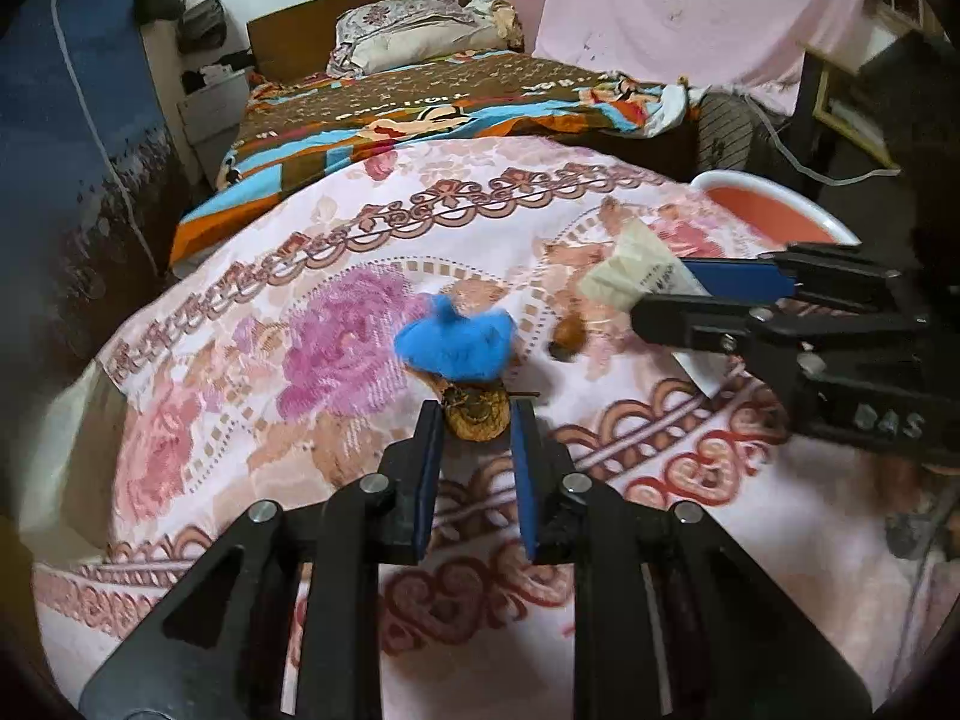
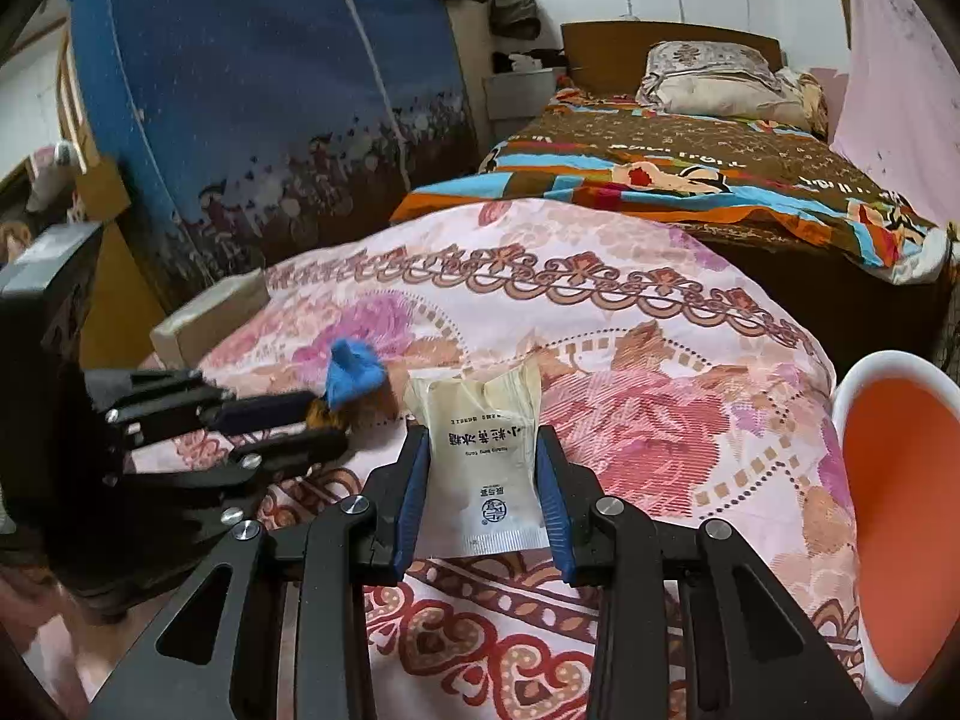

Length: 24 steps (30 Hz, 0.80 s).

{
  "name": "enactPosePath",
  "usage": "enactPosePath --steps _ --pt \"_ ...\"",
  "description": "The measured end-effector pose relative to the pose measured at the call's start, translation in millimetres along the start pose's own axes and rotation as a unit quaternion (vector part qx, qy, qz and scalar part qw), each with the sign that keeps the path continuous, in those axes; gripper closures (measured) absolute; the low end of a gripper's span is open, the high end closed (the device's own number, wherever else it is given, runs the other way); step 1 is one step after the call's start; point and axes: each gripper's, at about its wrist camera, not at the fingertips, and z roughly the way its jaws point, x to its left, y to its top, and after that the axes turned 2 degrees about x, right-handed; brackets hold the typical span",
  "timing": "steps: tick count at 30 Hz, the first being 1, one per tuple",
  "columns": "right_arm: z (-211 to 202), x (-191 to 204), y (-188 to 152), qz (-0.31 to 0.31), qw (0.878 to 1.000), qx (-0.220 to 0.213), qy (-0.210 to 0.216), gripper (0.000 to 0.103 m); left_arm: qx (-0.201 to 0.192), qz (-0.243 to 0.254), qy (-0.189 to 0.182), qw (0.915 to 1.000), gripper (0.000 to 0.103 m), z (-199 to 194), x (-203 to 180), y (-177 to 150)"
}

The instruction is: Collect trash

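Note:
A brown dried peel scrap (image 1: 477,417) lies on the floral cloth, and my left gripper (image 1: 477,414) is shut on it. A crumpled blue scrap (image 1: 459,339) lies just beyond it, also in the right wrist view (image 2: 354,372). Another small brown scrap (image 1: 570,336) lies to the right. My right gripper (image 2: 483,441) is shut on a cream sachet (image 2: 480,456) with printed text, held flat over the cloth. The sachet also shows in the left wrist view (image 1: 630,276). An orange bin with a white rim (image 2: 900,510) stands at the right.
The floral cloth (image 1: 300,360) covers a rounded table. A bed with a patterned blanket (image 1: 420,102) lies behind. A blue panel (image 2: 270,90) stands at the left. A pink sheet (image 1: 690,0) hangs at the back right. The bin's rim also shows in the left wrist view (image 1: 744,175).

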Motion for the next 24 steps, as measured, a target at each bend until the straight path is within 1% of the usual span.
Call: enactPosePath --steps 3,5,7,12,16,18,21,24 --pt "-5 -4 0 0.009 1.000 -0.010 0.005 0.071 -0.004 -0.017 -0.020 0.9996 0.096 -9 2 -5" --pt "-10 -5 0 0.013 1.000 -0.023 0.007 0.071 -0.016 -0.028 -0.033 0.9989 0.096 -18 2 -8" --pt "-15 -5 -1 0.013 0.999 -0.039 0.008 0.071 -0.037 -0.039 -0.043 0.9976 0.096 -28 2 -11" --pt "-38 -1 -6 0.005 0.995 -0.099 0.001 0.071 -0.101 -0.049 -0.031 0.9932 0.096 -50 -4 -13" --pt "-62 0 -12 0.002 0.987 -0.158 -0.005 0.071 -0.150 -0.063 -0.027 0.9863 0.096 -67 -7 -9" --pt "-70 -1 -14 0.003 0.984 -0.180 -0.009 0.071 -0.173 -0.067 -0.023 0.9824 0.096 -74 -9 -6" --pt "-84 -2 -18 0.008 0.976 -0.219 -0.015 0.071 -0.205 -0.074 -0.024 0.9758 0.096 -84 -13 0" --pt "-101 -4 -21 0.009 0.964 -0.263 -0.030 0.071 -0.233 -0.073 -0.020 0.9695 0.096 -92 -22 5"
